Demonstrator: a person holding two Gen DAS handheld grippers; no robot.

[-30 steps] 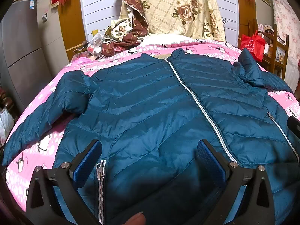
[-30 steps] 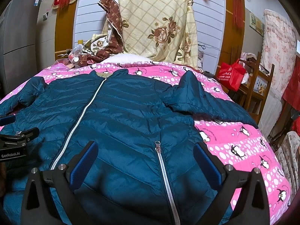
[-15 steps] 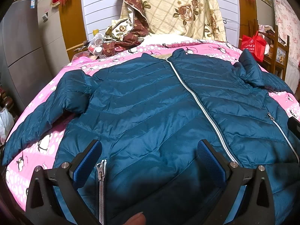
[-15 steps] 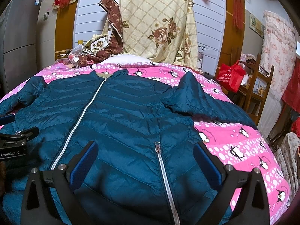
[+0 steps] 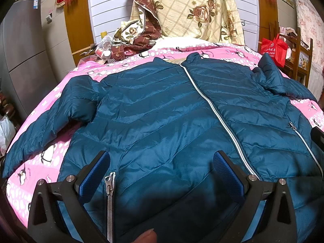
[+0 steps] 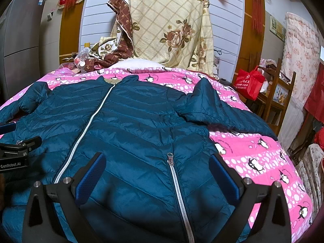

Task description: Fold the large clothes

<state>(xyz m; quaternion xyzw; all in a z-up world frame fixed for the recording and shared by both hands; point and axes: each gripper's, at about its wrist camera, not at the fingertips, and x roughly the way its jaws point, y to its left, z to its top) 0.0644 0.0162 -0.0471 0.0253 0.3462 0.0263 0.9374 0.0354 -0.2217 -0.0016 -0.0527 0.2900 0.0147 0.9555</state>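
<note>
A large teal quilted puffer jacket (image 5: 162, 121) lies front up and zipped on the pink penguin bedspread (image 5: 40, 162), sleeves spread to both sides. It also shows in the right wrist view (image 6: 131, 125). My left gripper (image 5: 162, 174) is open and empty, hovering over the jacket's lower left front by the left pocket zip (image 5: 109, 184). My right gripper (image 6: 158, 174) is open and empty over the lower right front, straddling the right pocket zip (image 6: 172, 166). The left gripper's body (image 6: 18, 151) shows at the left edge of the right wrist view.
The bedspread (image 6: 263, 158) ends at the right. A floral sheet (image 6: 172, 26) hangs at the headboard. Bottles and clutter (image 5: 105, 46) sit at the back left. A red bag (image 6: 249, 81) rests on a wooden rack at the right. A grey fridge (image 5: 22, 56) stands left.
Nothing has visibly changed beyond a slight camera drift; both grippers stay open over the jacket's hem area.
</note>
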